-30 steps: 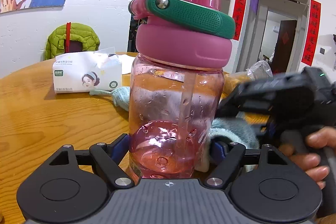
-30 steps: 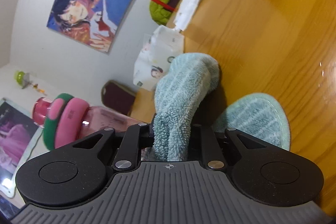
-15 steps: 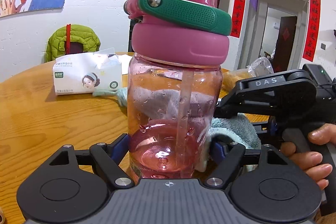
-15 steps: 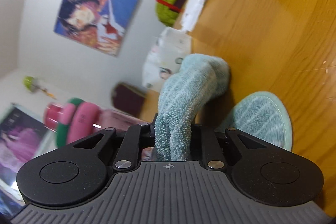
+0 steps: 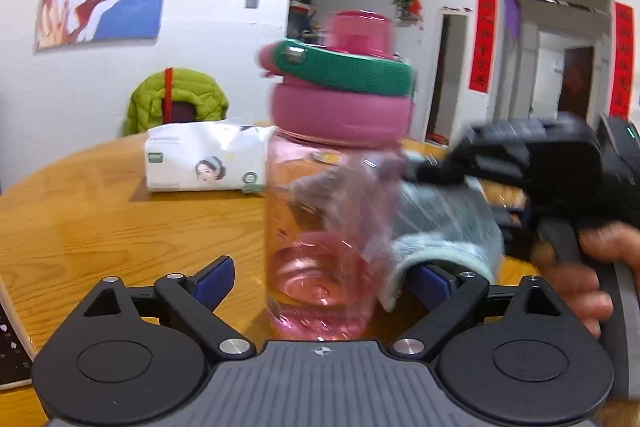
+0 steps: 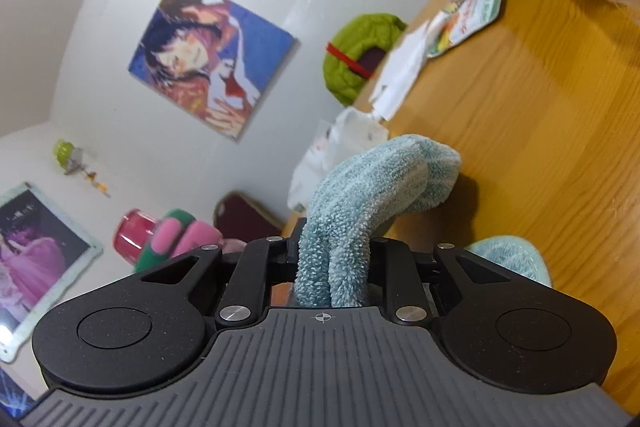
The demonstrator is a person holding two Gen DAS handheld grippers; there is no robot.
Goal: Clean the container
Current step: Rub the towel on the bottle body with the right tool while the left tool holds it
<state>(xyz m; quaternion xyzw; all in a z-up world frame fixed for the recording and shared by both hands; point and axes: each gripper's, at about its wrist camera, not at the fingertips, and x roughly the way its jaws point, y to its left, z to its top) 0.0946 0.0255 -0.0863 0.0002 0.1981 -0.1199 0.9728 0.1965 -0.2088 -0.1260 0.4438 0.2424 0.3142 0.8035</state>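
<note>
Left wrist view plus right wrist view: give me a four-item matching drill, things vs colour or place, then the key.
Things:
1. bottle lid
2. carry strap
3. cloth
4. tissue pack

Matches:
A. pale blue, pinched between the right gripper's jaws
B. white, lying on the table behind the bottle
C. green, draped over the top of the bottle
D. pink, screwed onto the clear bottle body

Pairs: 1-D, 2-C, 3-A, 4-B

No legible text anywhere.
</note>
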